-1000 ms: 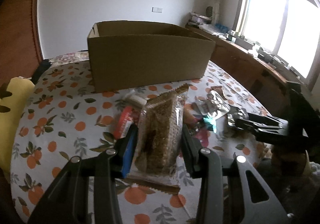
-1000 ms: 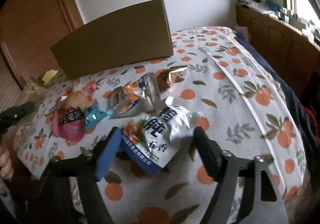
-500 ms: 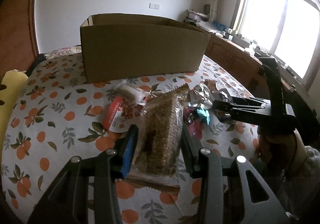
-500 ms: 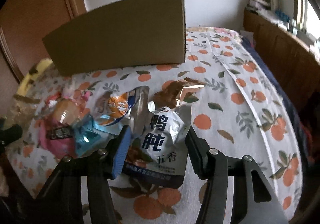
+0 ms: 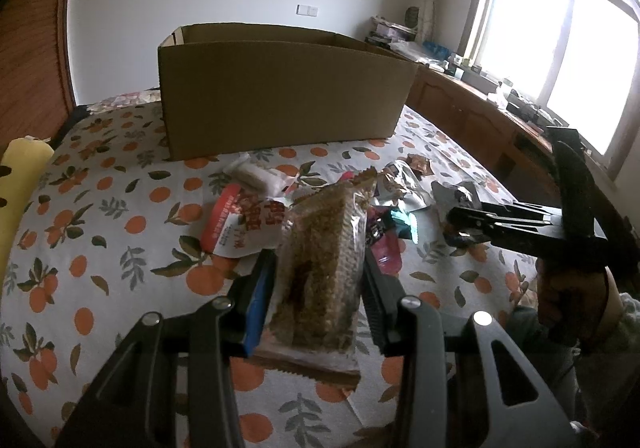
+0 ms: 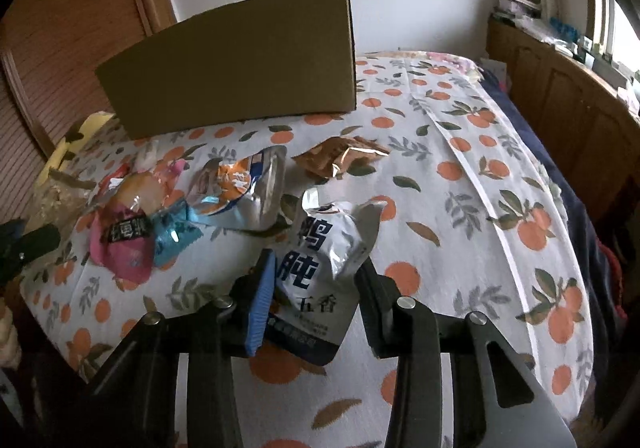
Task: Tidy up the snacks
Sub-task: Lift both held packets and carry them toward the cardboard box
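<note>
Each wrist camera sat close behind its own fingers, angled down across the bed (image 5: 100,232). The left view faced the window (image 5: 560,47); the right faced the wooden door. Both shared the cardboard box (image 5: 280,99) and scattered snack packets.

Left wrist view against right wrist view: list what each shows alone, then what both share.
Left wrist only: the left tongs clamping a clear-wrapped grain bar, the box's open top, a bright window.
Right wrist only: the right tongs, just closing, around a silver pouch.
Both: the cardboard box, the orange-print cloth, the pink packet.
</note>
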`<state>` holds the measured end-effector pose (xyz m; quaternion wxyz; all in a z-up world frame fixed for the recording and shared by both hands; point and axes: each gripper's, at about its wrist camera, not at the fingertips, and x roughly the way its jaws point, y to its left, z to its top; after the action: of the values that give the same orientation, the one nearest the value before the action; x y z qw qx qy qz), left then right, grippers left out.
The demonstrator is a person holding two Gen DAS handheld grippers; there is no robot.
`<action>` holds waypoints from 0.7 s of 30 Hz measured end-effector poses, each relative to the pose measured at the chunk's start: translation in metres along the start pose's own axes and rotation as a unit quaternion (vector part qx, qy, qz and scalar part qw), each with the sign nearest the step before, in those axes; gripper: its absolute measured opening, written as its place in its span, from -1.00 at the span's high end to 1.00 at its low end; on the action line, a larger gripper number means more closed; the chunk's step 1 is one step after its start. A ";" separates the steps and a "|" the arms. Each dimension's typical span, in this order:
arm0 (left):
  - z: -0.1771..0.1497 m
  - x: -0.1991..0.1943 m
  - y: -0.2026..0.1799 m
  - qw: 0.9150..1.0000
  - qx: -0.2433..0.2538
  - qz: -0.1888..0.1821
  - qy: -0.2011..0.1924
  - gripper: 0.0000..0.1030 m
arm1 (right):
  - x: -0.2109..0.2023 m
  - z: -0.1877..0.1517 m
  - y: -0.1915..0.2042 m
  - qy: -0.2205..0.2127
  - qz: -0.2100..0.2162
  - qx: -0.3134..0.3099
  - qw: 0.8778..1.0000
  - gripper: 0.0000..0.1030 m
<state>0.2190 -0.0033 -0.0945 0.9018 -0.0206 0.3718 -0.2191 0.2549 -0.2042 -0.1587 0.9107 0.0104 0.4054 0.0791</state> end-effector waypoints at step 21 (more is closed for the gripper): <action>0.017 -0.014 -0.009 1.000 0.015 0.004 -0.022 0.22 | -0.035 0.010 0.002 -0.047 0.035 0.006 0.998 0.26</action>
<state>0.2178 -0.0079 -0.0712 0.9108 -0.0101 0.3491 -0.2202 0.2389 -0.2074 -0.1267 0.9252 0.0340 0.3622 0.1079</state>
